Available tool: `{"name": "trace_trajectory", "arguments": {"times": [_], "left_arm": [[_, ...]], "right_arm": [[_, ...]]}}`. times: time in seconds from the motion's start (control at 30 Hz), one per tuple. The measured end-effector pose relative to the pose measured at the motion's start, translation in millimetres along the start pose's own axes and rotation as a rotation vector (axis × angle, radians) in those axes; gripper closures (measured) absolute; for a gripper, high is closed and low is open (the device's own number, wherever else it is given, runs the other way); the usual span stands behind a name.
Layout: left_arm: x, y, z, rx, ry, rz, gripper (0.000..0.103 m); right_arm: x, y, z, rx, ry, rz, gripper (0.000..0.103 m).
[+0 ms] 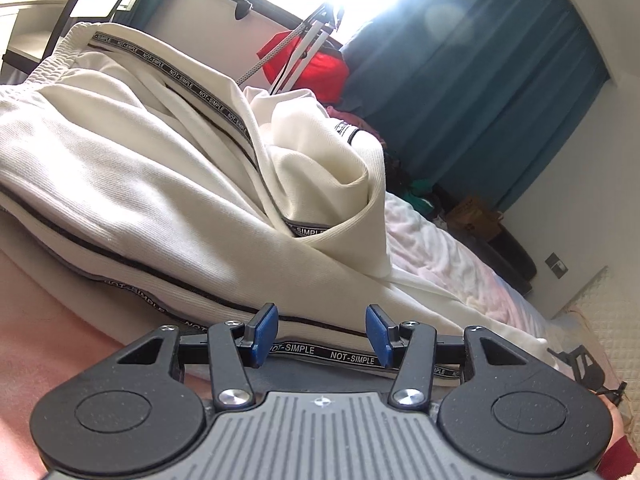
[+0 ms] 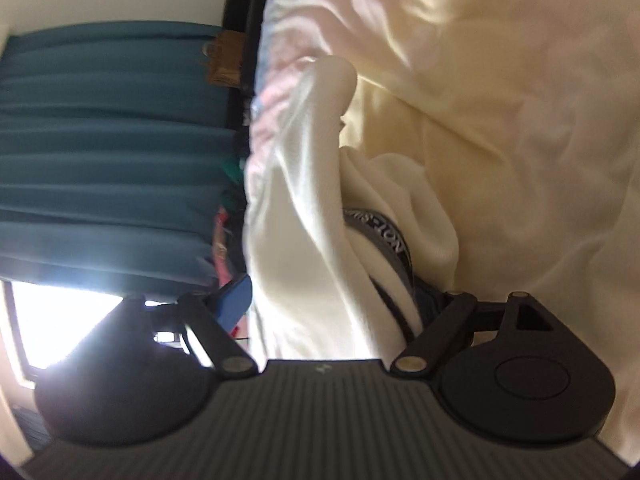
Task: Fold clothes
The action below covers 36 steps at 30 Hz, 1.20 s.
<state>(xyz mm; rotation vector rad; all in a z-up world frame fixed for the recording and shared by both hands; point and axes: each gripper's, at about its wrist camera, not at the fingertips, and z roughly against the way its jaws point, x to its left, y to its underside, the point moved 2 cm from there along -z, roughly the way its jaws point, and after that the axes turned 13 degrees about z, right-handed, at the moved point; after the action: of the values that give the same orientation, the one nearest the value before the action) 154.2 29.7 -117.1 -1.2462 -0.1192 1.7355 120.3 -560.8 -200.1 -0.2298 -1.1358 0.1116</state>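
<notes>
Two claws, cream trousers (tape reads "NOT-SIMPLE")

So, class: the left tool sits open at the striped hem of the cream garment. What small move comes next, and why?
Probably close the left tool on the hem of the cream garment: its pads stand apart with the lettered stripe between them, nothing gripped yet.
</notes>
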Motion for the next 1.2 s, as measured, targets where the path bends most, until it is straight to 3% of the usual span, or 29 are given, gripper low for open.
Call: {"name": "trace_trajectory", "arguments": {"times": [0.03,0.13,0.23,0.33,0.5,0.57,0.67,0.73,0.8,0.87,0.93,1.13,1.2], "left_arm": [[0,1,0,0.003,-0.002,-0.004,0.052],[0,2,-1,0.006,-0.004,-0.011,0.052],[0,2,-3,0.005,-0.008,-0.014,0.052],[0,1,-3,0.0,-0.008,-0.007,0.051],[-1,-3,-2,-0.018,0.002,0.009,0.051],[-1,-4,-2,-0.023,0.001,0.009,0.052],[-4,-3,-2,-0.033,-0.005,-0.009,0.052],[-6,-2,-3,-0.033,-0.001,-0.016,0.052],[-9,-1,-3,-0.027,0.007,-0.025,0.051],[-10,-1,-2,-0.025,0.014,-0.029,0.052],[-12,-1,0,-0.025,0.019,-0.032,0.052],[-10,-5,5,-0.037,0.017,-0.006,0.051],[-7,-7,6,-0.038,0.009,0.012,0.05]], "right_arm": [[-3,0,-4,0.008,0.011,0.003,0.021],[-3,1,-12,0.001,0.032,0.041,0.034],[13,-3,-19,-0.015,0.091,0.188,0.087],[30,-9,-16,-0.068,0.098,0.3,0.097],[84,-13,20,-0.247,-0.169,0.525,0.097],[83,-15,33,-0.264,-0.253,0.512,0.096],[48,-23,35,-0.211,-0.181,0.322,0.088],[15,-26,27,-0.126,-0.056,0.184,0.084],[-16,-29,24,-0.046,0.026,0.091,0.066],[-36,-32,31,-0.052,0.063,0.021,0.023],[-44,-36,47,-0.135,0.079,-0.017,0.011],[-54,-28,73,-0.194,0.142,-0.03,0.012],[-55,-25,75,-0.2,0.128,-0.014,0.022]]}}
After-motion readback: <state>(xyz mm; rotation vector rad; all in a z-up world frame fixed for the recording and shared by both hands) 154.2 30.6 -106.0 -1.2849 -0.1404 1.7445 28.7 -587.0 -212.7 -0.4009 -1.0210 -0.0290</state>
